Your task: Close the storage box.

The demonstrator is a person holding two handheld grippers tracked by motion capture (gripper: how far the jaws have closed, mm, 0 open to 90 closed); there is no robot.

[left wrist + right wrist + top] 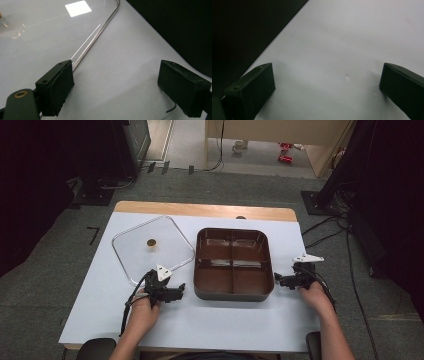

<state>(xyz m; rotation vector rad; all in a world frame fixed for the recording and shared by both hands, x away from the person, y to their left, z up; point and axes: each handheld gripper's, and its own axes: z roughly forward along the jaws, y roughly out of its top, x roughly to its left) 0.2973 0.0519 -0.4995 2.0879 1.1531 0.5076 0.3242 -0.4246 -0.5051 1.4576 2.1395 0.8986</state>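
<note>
White table [225,320]: both hand-held grippers agape (empty).

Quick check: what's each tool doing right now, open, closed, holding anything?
Left tool: open, empty, beside the clear lid's rim.
Right tool: open, empty, over the white table.

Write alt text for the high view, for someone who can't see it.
A brown four-compartment tray sits mid-table, a clear square lid lying flat to its left. A person's hands rest an open left tool by the lid's near corner and a right tool beside the tray.
</note>
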